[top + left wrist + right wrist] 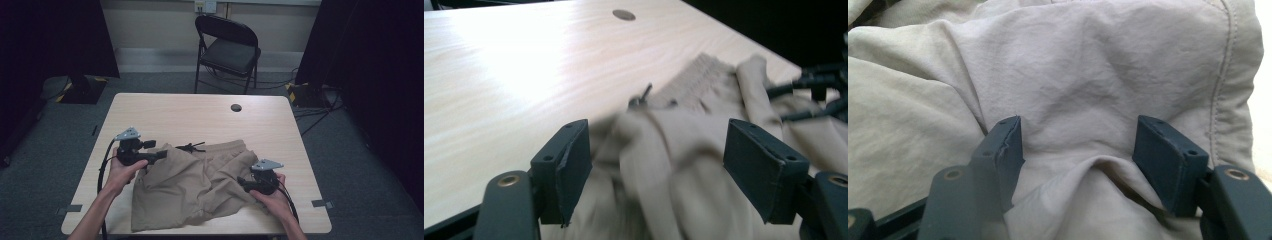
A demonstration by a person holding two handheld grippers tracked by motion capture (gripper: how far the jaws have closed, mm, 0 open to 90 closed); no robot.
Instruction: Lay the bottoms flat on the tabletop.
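Shorts (684, 165) blurred between left claw (656, 170)

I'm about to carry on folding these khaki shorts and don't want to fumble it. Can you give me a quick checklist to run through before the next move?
1. Left tongs free of cloth: ok, jaws apart, pads not pressing the fabric.
2. Right tongs gripping: not ok, jaws stand open around a raised fold, not pinching it.
3. Shorts fully on the table: ok, though the lower hem lies close to the near edge.
4. Shorts lying flat: not ok, bunched and creased.
5. Drawstring tucked away: not ok, lying loose at the waistband.
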